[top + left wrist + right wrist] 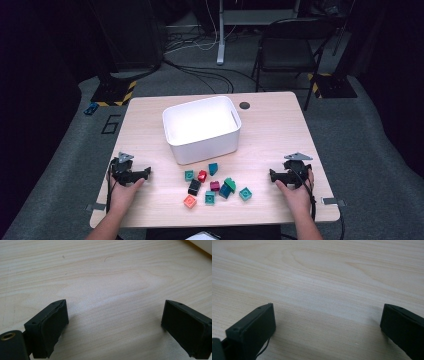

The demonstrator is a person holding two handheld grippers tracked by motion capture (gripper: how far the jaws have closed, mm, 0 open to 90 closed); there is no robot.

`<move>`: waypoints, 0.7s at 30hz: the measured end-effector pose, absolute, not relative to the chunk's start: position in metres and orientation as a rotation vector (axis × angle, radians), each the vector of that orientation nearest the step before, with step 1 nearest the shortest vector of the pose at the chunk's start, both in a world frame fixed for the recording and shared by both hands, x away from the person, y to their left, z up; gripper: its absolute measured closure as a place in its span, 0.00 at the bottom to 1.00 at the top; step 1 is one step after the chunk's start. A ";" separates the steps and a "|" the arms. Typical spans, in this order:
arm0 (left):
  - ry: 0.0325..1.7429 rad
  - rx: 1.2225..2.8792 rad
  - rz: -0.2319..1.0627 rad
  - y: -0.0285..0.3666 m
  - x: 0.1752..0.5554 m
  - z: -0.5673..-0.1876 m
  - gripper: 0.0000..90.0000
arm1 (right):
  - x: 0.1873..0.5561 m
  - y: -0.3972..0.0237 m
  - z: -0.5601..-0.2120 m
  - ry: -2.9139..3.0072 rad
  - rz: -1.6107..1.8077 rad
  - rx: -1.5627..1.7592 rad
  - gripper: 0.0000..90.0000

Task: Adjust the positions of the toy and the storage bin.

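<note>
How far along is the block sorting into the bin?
Done: nothing, the white bin looks empty. In hand: nothing; left gripper and right gripper rest open on the table. Left: all the blocks in front of the bin.

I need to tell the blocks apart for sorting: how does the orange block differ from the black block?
The orange block is bright and lies at the cluster's near edge; the black block is dark and sits farther back, toward the white bin. The orange one's round top stud shows; the black one's top is too dark to read. Both look similar in size.
</note>
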State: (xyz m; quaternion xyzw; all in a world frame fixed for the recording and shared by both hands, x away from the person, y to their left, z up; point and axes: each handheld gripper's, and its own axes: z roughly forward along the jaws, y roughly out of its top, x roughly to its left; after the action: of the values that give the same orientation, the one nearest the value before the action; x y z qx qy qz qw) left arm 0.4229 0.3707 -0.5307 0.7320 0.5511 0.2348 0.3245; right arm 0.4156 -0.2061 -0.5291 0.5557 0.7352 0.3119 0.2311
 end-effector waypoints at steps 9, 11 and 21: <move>1.447 1.916 0.615 0.371 0.423 -0.531 0.08 | 0.414 -0.206 -0.529 2.022 0.864 1.529 0.01; 1.444 1.916 0.616 0.371 0.423 -0.531 0.08 | 0.413 -0.206 -0.529 2.020 0.866 1.528 0.01; 1.423 1.914 0.618 0.372 0.422 -0.531 0.10 | 0.409 -0.209 -0.528 1.991 0.898 1.507 0.17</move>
State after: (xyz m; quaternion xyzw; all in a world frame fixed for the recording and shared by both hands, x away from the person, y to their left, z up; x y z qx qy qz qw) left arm 0.4220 0.3722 -0.5309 0.7326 0.5448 0.2366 0.3324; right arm 0.4090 -0.2090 -0.5278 0.5510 0.7281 0.3283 0.2416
